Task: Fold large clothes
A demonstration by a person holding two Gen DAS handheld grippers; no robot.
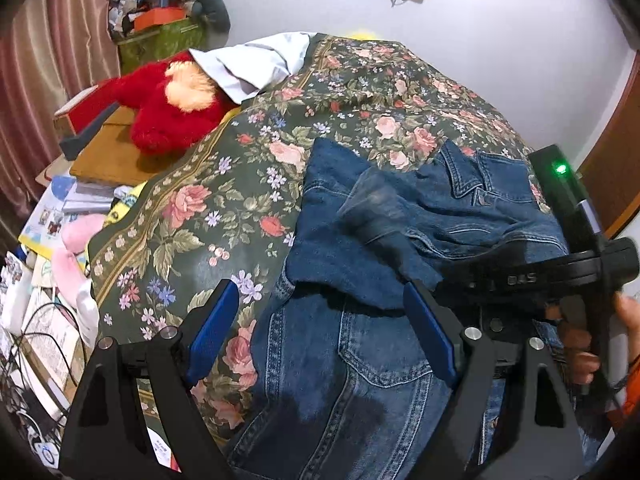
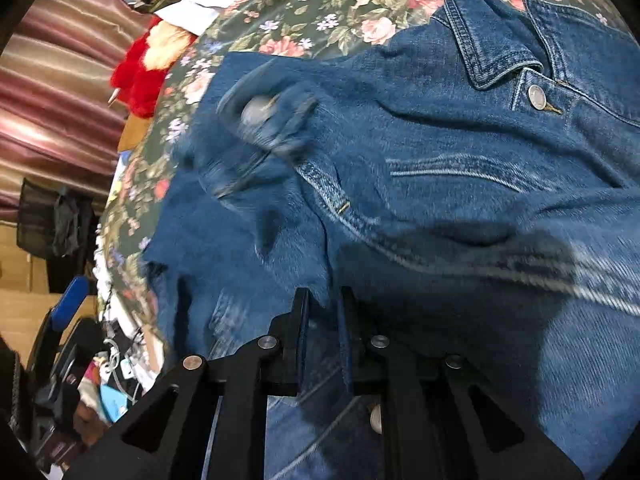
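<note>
In the left wrist view, a denim jacket [image 1: 400,280] is seen spread on a bed covered by a floral bedspread [image 1: 240,184], occupying the region from 6 to 3 o'clock; the left hand-held gripper [image 1: 324,340] is held wide apart over its lower panel with nothing between its blue pads [image 1: 212,336]; a sleeve [image 1: 344,248] is lifted at centre, and the right hand-held gripper [image 1: 404,276] reaches in from 3 o'clock, its tips lost in cloth. In the right wrist view, the right hand-held gripper [image 2: 324,308] is nearly closed, apparently pinching a denim edge, though blur prevents certainty; the collar [image 2: 492,44] lies toward 1 o'clock and a blurred cuff [image 2: 264,116] toward 10 o'clock. A thin pinch on heavy denim could slip; with the left side unpinned, the jacket could be dragged askew and the fold bunched.
</note>
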